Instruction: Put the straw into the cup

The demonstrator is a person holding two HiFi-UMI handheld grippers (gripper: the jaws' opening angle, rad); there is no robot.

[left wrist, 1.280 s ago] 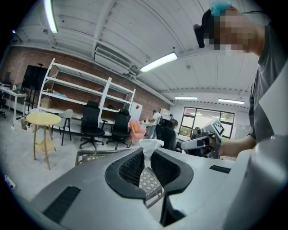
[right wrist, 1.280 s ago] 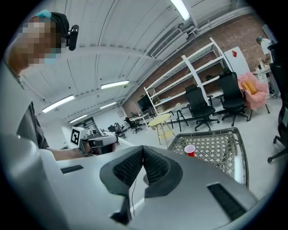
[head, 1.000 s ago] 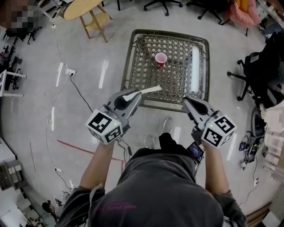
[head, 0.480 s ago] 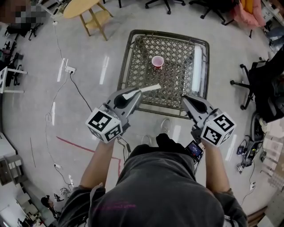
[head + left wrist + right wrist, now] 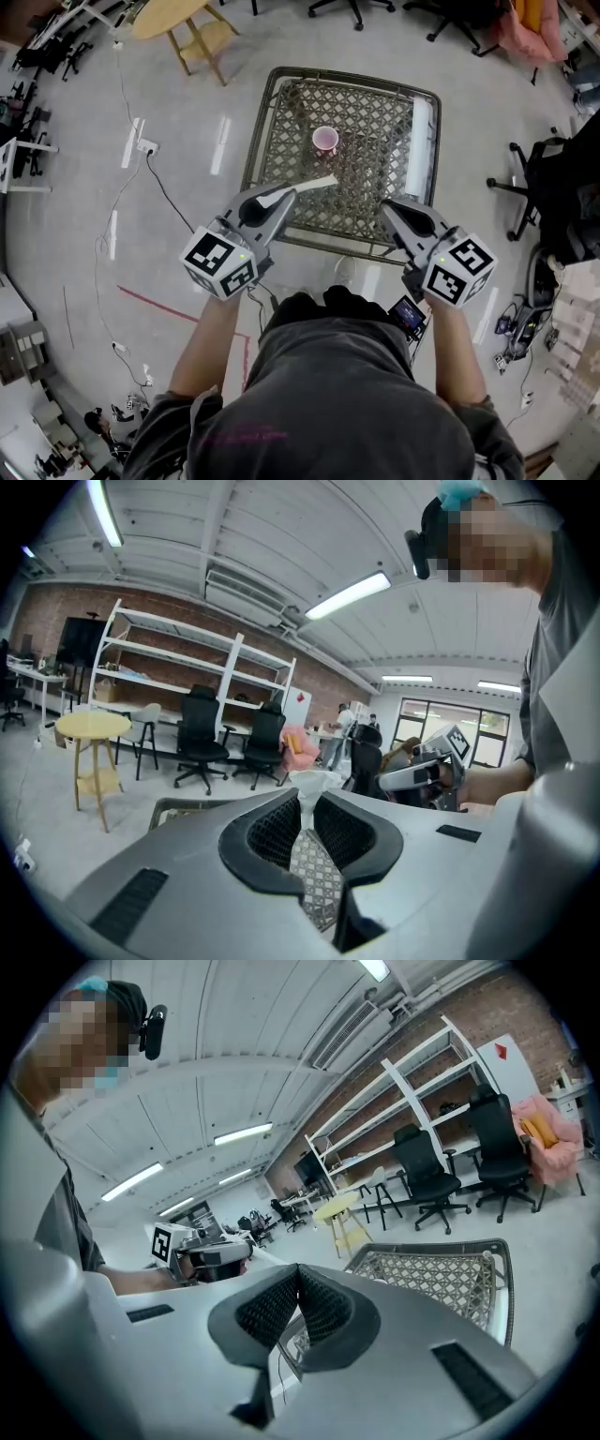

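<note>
Two grippers listed: my left gripper (image 5: 284, 198) clamped on the straw (image 5: 314, 185), free end aimed across the table's (image 5: 259, 141) near edge at the upright cup (image 5: 324, 141) by the far edge, apparently ready for insertion; my right gripper (image 5: 388, 208), jaws together, empty, spare.

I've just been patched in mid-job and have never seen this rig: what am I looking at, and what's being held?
No robot arm: a person holds a two-jaw gripper in each hand; the marker cubes are part of them. One picture looks down from a camera on the person's head; the other two look along each gripper's jaws. Ahead stands a metal lattice table with a pink cup and a white roll near its right edge. The left gripper is shut on a white straw; the right gripper is shut and empty.
</note>
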